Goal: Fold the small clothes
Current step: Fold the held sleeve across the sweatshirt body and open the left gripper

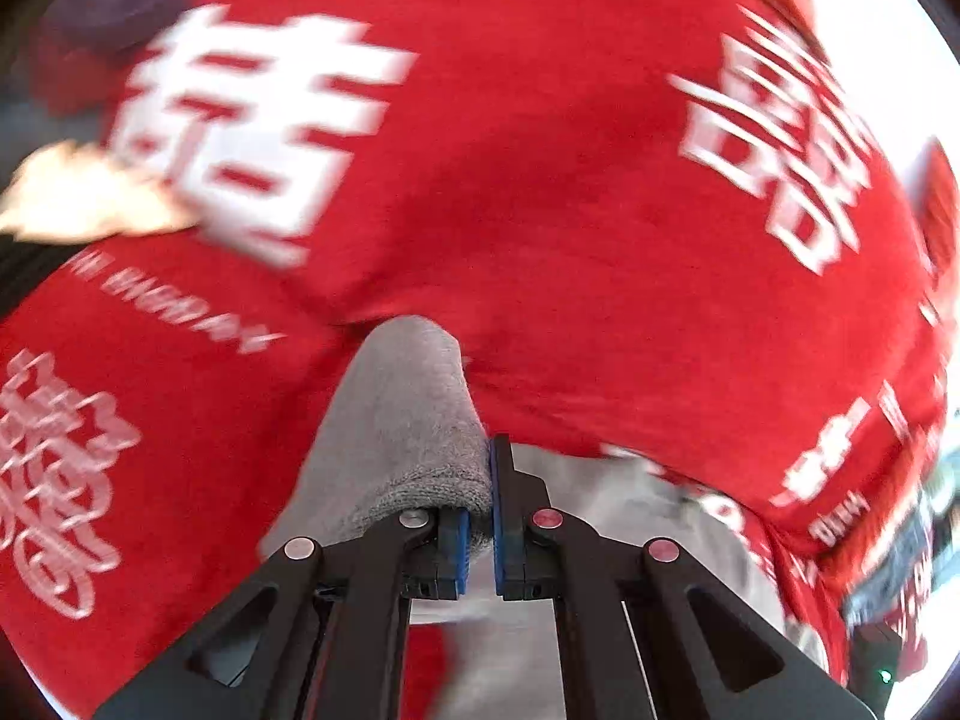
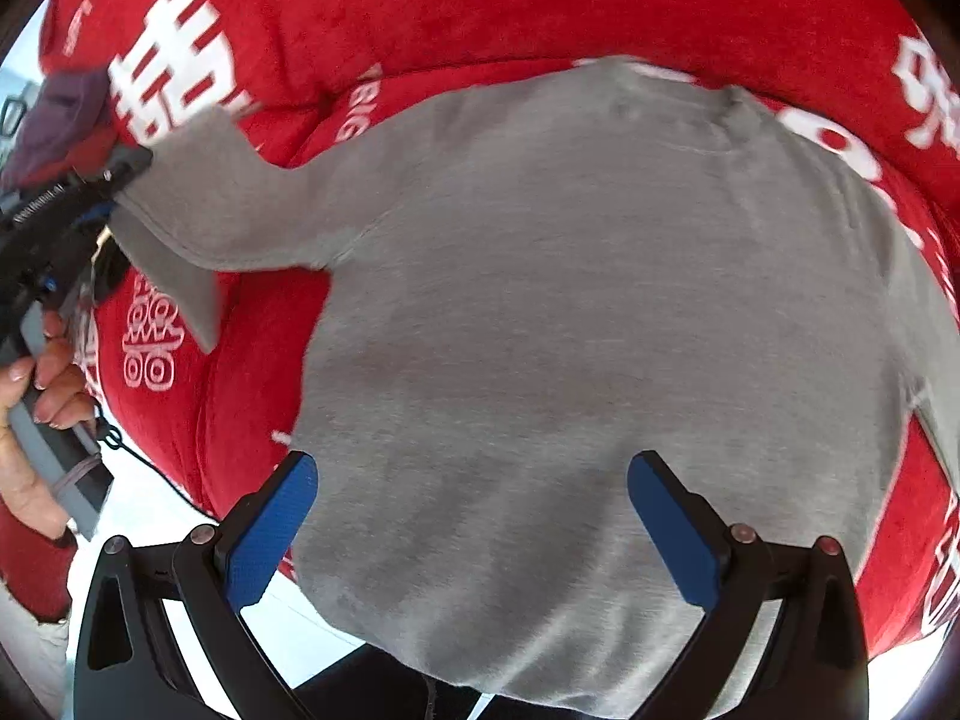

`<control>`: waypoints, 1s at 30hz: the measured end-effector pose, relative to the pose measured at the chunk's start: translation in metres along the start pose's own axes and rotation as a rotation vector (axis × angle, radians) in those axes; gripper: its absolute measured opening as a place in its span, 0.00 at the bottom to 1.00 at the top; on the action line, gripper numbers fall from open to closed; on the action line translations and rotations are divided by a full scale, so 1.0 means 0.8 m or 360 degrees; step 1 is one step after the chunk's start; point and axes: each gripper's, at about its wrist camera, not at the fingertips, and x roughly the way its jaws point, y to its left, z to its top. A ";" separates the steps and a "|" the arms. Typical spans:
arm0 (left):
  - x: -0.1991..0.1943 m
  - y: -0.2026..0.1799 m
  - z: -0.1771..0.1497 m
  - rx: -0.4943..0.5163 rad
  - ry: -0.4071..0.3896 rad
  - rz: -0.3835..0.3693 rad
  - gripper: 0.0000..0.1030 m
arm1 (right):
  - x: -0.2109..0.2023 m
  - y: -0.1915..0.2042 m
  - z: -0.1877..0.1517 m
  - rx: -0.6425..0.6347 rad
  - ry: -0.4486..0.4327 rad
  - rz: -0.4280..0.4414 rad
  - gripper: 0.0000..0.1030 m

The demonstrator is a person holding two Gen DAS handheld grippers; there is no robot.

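Only our right wrist view shows the whole grey shirt (image 2: 570, 330) spread on the red printed blanket (image 2: 480, 0); our left wrist view shows just its sleeve. Our left gripper (image 1: 478, 516) is pinched onto the sleeve cuff (image 1: 414, 420), which rises toward 12 o'clock. Our right gripper (image 2: 474, 516) hangs spread wide over the shirt body, gripping nothing. At 9 o'clock there, our left hand (image 2: 36, 396) lifts the sleeve.

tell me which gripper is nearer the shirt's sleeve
Left. The left gripper is shut on the sleeve of the grey shirt; the right gripper hovers open over the shirt's body, away from that sleeve.
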 end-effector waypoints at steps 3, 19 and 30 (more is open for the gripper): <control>0.030 -0.082 -0.013 0.0173 0.0081 -0.0120 0.06 | -0.020 -0.043 -0.001 0.0094 -0.0057 -0.0009 1.00; 0.159 -0.221 -0.166 0.0613 0.0527 0.0178 0.75 | -0.028 -0.232 -0.040 0.0503 -0.0061 -0.0059 1.00; 0.061 -0.087 -0.117 0.0493 0.0467 0.0516 0.75 | -0.049 -0.155 0.027 0.0062 -0.0223 -0.0107 1.00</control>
